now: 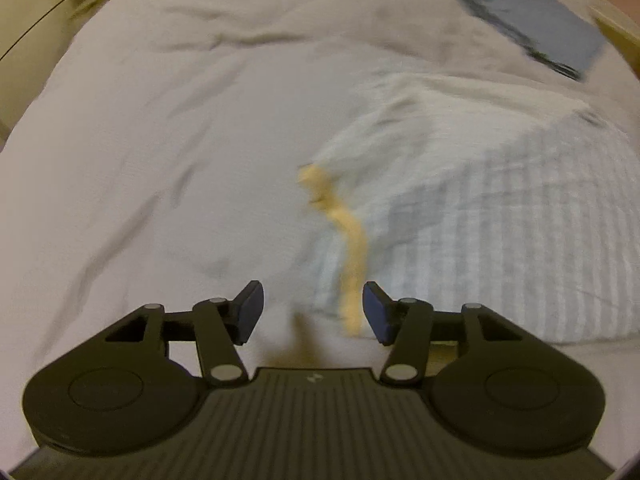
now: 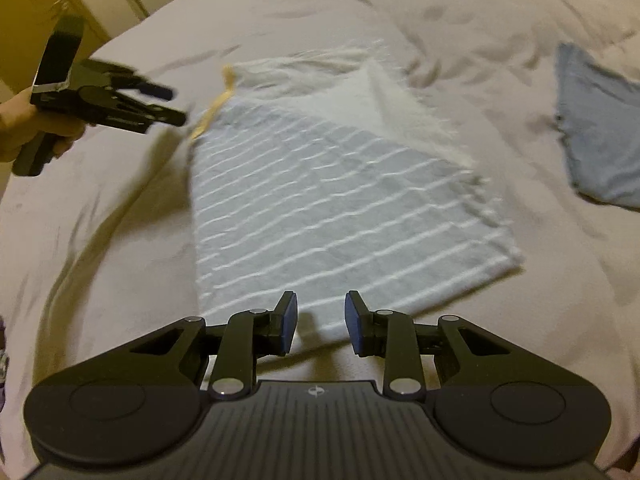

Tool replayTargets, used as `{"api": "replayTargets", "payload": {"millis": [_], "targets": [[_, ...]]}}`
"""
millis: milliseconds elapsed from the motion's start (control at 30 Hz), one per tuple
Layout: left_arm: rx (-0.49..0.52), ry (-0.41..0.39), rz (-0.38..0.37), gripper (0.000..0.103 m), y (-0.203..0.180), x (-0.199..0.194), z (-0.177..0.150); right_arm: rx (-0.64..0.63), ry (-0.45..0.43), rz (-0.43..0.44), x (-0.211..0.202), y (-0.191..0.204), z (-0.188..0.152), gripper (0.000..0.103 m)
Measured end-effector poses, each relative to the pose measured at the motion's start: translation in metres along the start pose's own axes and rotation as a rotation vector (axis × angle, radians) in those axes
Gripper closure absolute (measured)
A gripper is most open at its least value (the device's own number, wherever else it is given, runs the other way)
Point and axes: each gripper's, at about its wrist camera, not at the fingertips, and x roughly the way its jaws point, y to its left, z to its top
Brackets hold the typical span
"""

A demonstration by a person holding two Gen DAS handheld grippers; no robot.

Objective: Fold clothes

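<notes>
Lying flat on the bed (image 2: 120, 260), the striped garment (image 2: 340, 208) stretches just ahead of the right gripper (image 2: 321, 317), jaws apart and empty. Only the right view shows a hand (image 2: 24, 128) holding the left gripper (image 1: 313, 307); its jaws gape beside the garment's yellow tie (image 1: 352, 256).

One striped garment (image 2: 340, 208), one folded blue garment (image 2: 600, 128), two grippers: left (image 2: 168, 106), right (image 2: 320, 320).
</notes>
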Motion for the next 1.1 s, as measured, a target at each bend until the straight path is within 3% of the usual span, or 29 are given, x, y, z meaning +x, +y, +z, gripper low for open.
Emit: {"api": "replayTargets", "payload": {"millis": [200,400,567,700,767,1100], "targets": [[0.116,0.042,-0.027,0.053,-0.035,0.032,0.0,-0.115,0.042,0.062,0.029,0.036,-0.006,0.072],[0.025,0.084,0.029,0.046,-0.016,0.05,-0.003,-0.152,0.092,0.038,0.033,0.036,-0.028,0.073],[0.067,0.096,0.082,0.05,-0.007,0.032,-0.009,-0.144,0.142,0.014,0.021,0.028,-0.041,0.073],[0.142,0.084,0.103,0.053,-0.018,0.009,-0.018,-0.112,0.121,-0.051,-0.002,0.026,-0.039,0.068],[0.181,0.08,0.101,0.053,-0.026,-0.002,-0.023,-0.089,0.106,-0.092,-0.011,0.027,-0.033,0.061],[0.223,-0.001,0.056,0.052,-0.06,-0.056,-0.033,-0.036,0.12,-0.263,-0.032,0.051,-0.007,0.061]]}}
